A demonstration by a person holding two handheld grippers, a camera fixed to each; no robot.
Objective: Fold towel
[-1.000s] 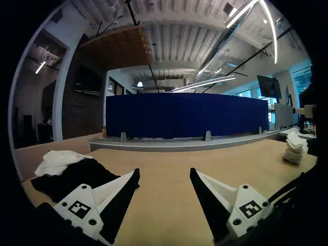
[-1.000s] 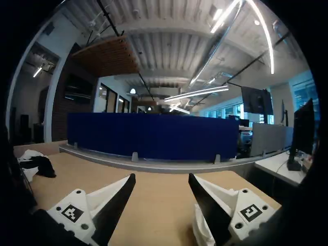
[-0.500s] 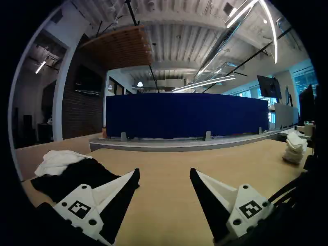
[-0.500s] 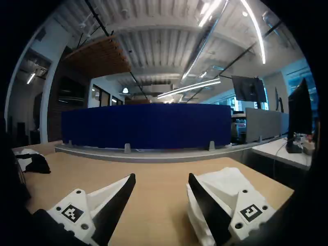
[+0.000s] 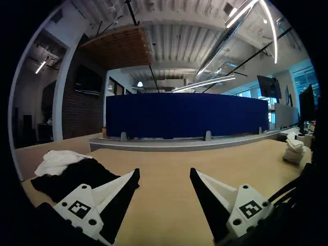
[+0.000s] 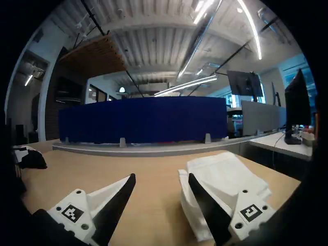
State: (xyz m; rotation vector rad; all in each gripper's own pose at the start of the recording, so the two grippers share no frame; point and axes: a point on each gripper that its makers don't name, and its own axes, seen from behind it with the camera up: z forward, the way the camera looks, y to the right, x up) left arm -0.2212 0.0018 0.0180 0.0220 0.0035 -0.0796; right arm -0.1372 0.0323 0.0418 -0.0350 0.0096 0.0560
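Observation:
In the left gripper view a heap of unfolded white and black towels point(image 5: 67, 170) lies on the wooden table point(image 5: 172, 164), just beyond my left finger. My left gripper point(image 5: 164, 180) is open with nothing between its fingers. A stack of folded white towels point(image 5: 294, 148) sits at the far right of the table. In the right gripper view that stack of folded white towels point(image 6: 223, 176) lies close, under and behind my right finger. My right gripper point(image 6: 161, 184) is open and holds nothing. The unfolded heap point(image 6: 26, 158) appears far left.
A blue partition point(image 5: 184, 115) on a grey rail runs along the table's far edge. Monitors point(image 6: 295, 110) stand on a neighbouring white desk at the right. Bare tabletop point(image 6: 123, 172) stretches between the heap and the stack.
My right gripper has dropped and tilted toward the folded stack, which now appears larger and closer in its view. The left gripper has stayed still.

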